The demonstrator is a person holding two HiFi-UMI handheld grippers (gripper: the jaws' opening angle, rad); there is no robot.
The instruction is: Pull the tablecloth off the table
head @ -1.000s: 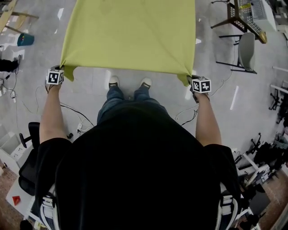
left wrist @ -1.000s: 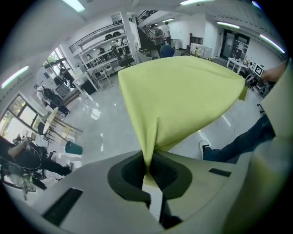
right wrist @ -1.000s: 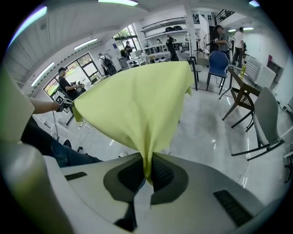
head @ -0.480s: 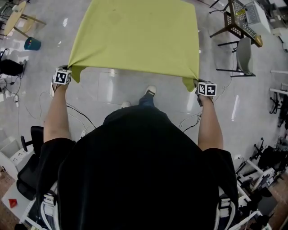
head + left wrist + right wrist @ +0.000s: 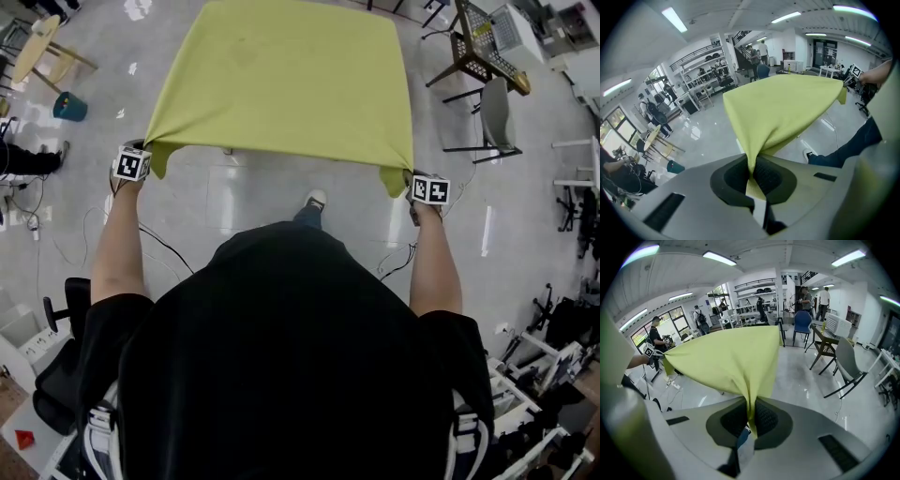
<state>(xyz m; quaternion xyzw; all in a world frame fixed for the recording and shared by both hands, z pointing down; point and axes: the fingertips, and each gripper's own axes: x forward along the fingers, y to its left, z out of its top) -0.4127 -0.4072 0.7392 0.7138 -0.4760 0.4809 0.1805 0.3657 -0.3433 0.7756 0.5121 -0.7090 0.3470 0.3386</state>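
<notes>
Fingers (image 5: 769,176) of left gripper (image 5: 752,174) and right gripper (image 5: 751,420) clamp near corners of tablecloth (image 5: 291,84).

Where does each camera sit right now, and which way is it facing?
Head view: on the person's head, facing steeply down at the tablecloth spread ahead; torso, both forearms, a shoe, the left tool and the right tool show.
Left gripper view: on the left tool, looking along its jaws, shut on a cloth corner; a leg and the right tool show.
Right gripper view: on the right tool, along its jaws, shut on the other corner; the left tool shows.
Shared: all see the tablecloth.
</notes>
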